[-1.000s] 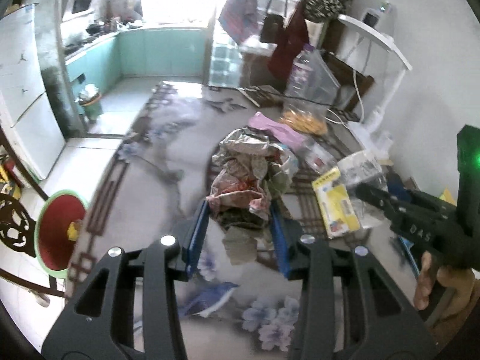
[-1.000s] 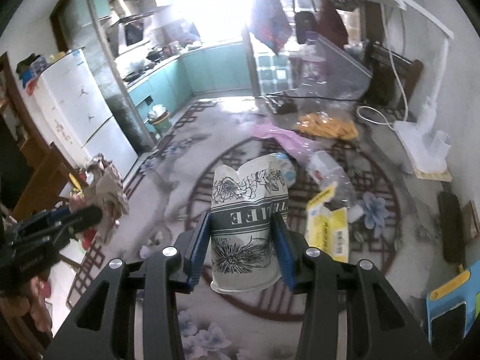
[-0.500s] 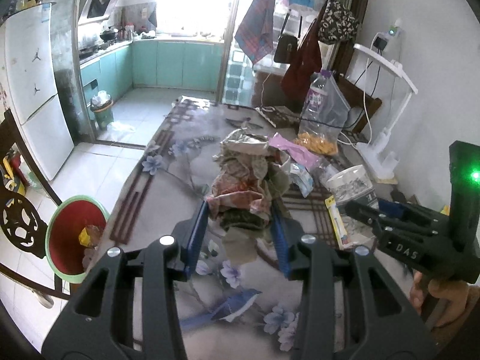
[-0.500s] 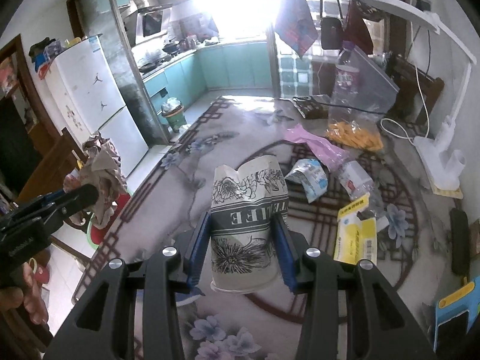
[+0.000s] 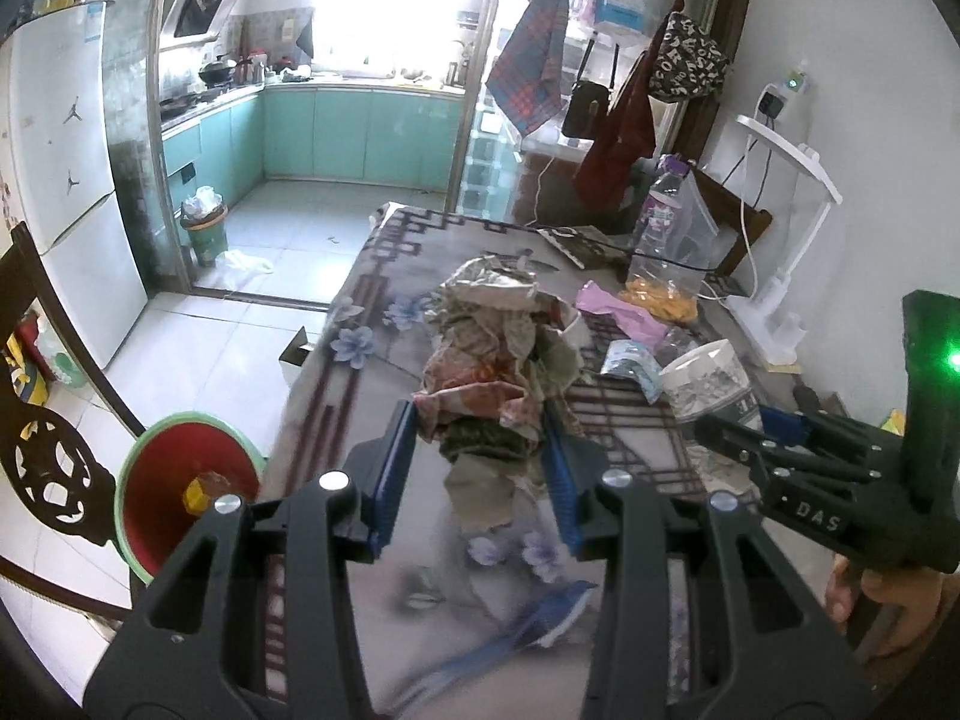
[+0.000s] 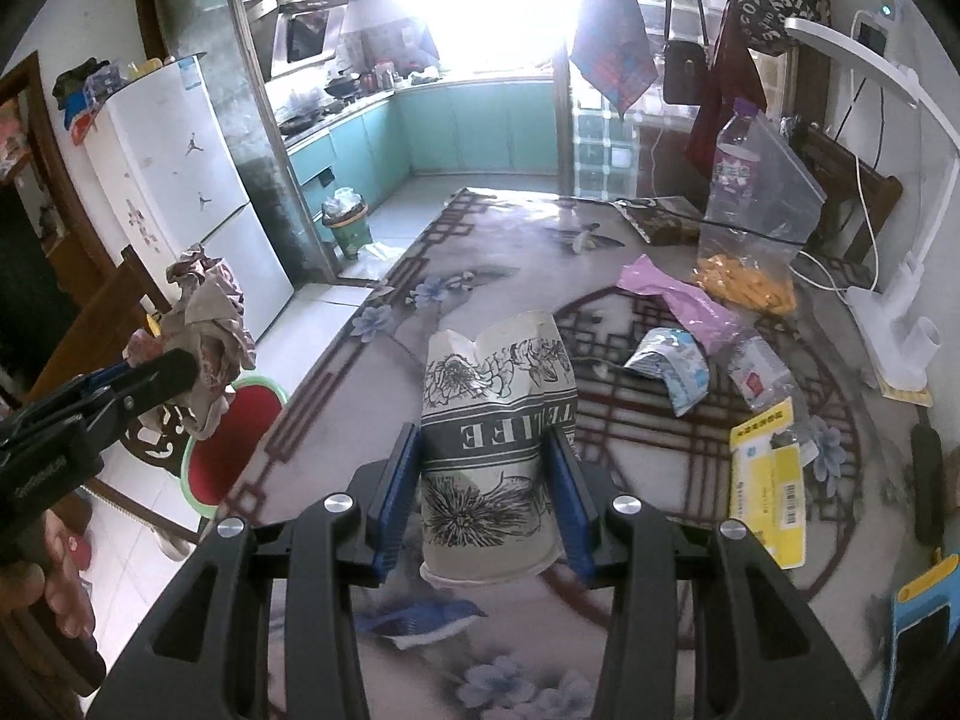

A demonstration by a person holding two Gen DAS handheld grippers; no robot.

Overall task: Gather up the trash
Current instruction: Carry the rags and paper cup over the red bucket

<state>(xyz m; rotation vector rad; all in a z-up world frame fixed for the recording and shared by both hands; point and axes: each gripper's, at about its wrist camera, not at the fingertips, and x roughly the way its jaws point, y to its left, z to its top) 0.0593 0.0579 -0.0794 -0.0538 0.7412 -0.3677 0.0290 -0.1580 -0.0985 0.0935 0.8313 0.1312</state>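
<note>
Sunlight from the kitchen window washes over a flowered desk [image 6: 480, 276] with litter at its far right. The left hand-held gripper [image 5: 480, 474] pinches a crumpled wad [image 5: 492, 372] of paper between its blue pads, lifted above the desk edge. The right hand-held gripper [image 6: 486, 498] squeezes a dented paper cup [image 6: 498, 450], also in the air.

The step in hand seems to be carrying both pieces to the bin [image 5: 186, 492] — a red one with a green rim, on the floor at about 9 o'clock from the left gripper. To do it well, I would bring the wad right over the opening before the pads spread, because it is light and a loose flap hangs down; then the cup after it, low, so it does not bounce out.

On the desk I count, at 1 to 3 o'clock from the cup: one pink wrapper [image 6: 678, 300], one blue-white pouch [image 6: 672, 372], one small clear packet [image 6: 759, 372], one yellow pack [image 6: 768, 480] — four pieces left, two in the grippers.
</note>
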